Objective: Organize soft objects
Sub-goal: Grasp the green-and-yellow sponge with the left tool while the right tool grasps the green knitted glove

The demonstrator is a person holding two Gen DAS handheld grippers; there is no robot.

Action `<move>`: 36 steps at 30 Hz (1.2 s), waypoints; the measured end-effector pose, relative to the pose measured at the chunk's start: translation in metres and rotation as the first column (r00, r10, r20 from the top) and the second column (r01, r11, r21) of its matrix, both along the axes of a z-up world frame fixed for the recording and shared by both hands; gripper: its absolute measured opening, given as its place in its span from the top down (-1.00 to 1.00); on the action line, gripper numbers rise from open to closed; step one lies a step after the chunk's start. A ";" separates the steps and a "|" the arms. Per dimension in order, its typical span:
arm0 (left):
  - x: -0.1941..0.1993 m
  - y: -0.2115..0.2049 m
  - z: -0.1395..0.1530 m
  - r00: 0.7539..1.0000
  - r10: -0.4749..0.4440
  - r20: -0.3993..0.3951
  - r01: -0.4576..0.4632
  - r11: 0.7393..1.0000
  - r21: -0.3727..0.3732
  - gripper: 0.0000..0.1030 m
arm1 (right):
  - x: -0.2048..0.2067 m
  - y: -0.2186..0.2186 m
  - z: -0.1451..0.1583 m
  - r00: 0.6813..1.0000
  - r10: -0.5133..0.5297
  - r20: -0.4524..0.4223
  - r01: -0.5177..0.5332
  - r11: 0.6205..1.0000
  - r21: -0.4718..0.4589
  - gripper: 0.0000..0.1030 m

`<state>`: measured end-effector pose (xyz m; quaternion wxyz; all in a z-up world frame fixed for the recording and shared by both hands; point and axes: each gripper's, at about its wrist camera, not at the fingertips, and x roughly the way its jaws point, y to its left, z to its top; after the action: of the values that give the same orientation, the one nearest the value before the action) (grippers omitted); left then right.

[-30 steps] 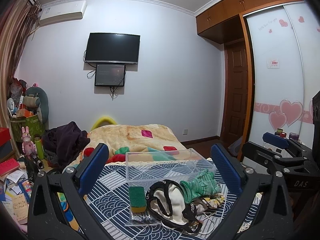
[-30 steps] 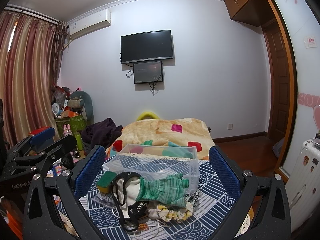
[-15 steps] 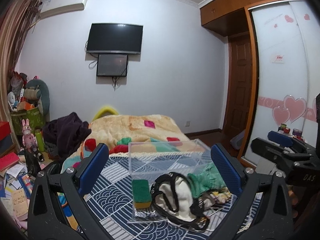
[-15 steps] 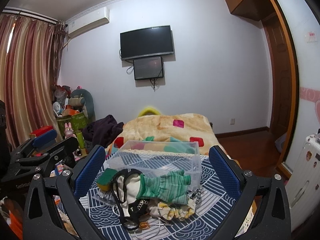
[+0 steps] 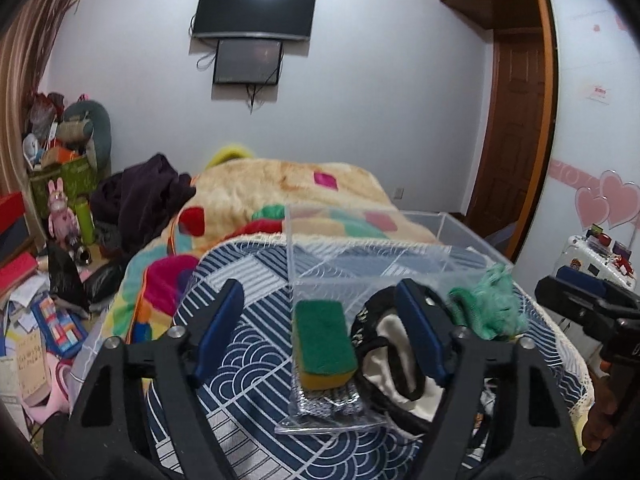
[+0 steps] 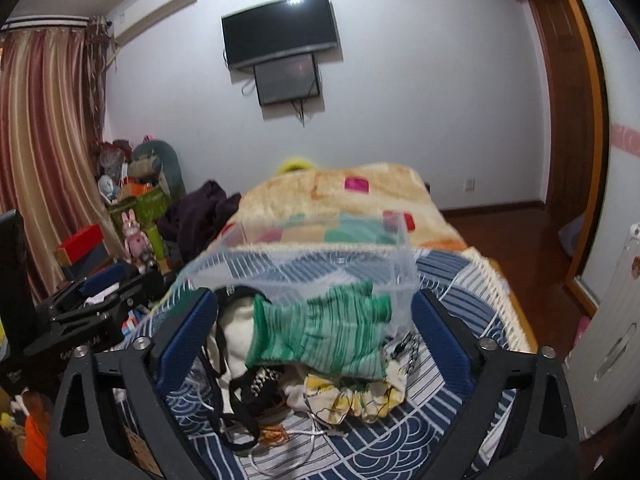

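Sponge (image 5: 323, 334) between parted left gripper (image 5: 320, 332); right gripper (image 6: 316, 336) parted; glove (image 6: 320, 334) seemingly blurred.

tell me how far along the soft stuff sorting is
Nothing looks sorted: the clear box appears empty. Left gripper is open with its fingers either side of the sponge; right gripper is open around the green glove. The glove, sponge and white cloth remain outside the box.

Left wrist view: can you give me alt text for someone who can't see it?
The open left gripper frames a green-topped sponge lying on a clear bag on a blue patterned cloth. A black-and-cream garment and green glove lie right of it, with a clear bin behind.
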<state>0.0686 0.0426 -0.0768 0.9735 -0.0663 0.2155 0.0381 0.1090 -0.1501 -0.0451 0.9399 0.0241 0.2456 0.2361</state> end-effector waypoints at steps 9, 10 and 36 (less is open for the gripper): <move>0.021 0.013 -0.028 0.996 0.025 -0.090 -0.027 0.999 -0.020 -0.28 | 0.016 0.002 -0.026 0.992 0.016 -0.129 -0.018 1.000 -0.015 -0.52; 0.023 0.014 -0.031 0.995 0.022 -0.101 -0.024 0.999 -0.026 -0.27 | 0.019 0.005 -0.029 0.990 0.016 -0.139 -0.019 1.000 -0.017 -0.47; 0.003 0.000 -0.005 0.996 -0.080 -0.030 0.079 0.996 -0.044 0.52 | 0.018 -0.004 -0.015 0.995 0.008 -0.103 -0.007 1.000 0.009 0.81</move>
<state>0.0719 0.0429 -0.0814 0.9691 -0.0780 0.2340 -0.0042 0.1269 -0.1545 -0.0599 0.9250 0.0393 0.2927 0.2390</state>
